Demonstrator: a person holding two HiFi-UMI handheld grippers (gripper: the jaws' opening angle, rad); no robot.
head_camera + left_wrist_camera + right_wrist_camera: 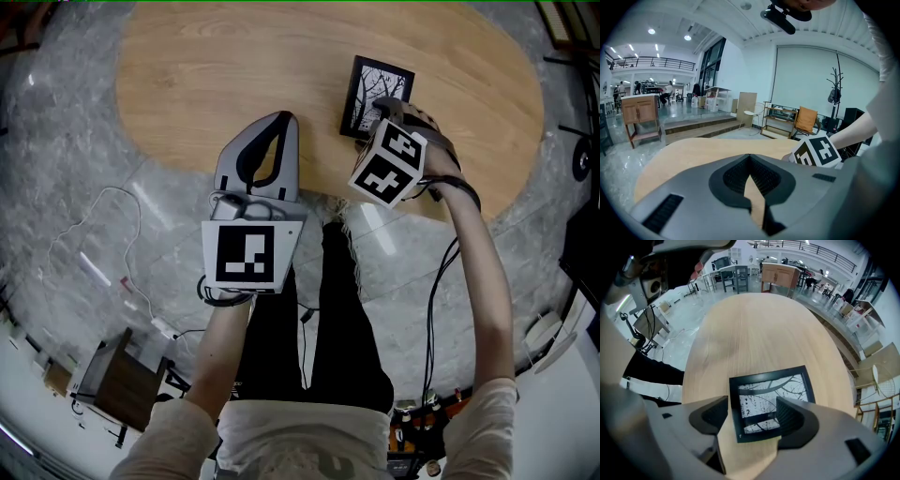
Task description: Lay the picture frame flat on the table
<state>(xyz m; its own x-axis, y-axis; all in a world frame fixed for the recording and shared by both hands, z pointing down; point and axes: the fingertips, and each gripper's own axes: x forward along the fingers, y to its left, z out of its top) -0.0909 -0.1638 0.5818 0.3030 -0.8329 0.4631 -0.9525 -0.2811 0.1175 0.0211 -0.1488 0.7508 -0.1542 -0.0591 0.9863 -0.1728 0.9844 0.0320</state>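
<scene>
left tool (284, 119) sits closed and empty, left of the picture frame (377, 89), keeping clear. right tool (752, 405) hovers, jaws apart, over the frame's near edge, seemingly because the frame lies flat on the bench (206, 75).

Grey left claw (284, 118), seemingly beige sleeves (167, 444).

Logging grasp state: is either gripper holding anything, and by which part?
Nothing is held. The right gripper is open, jaws apart over the frame's near edge. The left gripper is shut and empty.
</scene>
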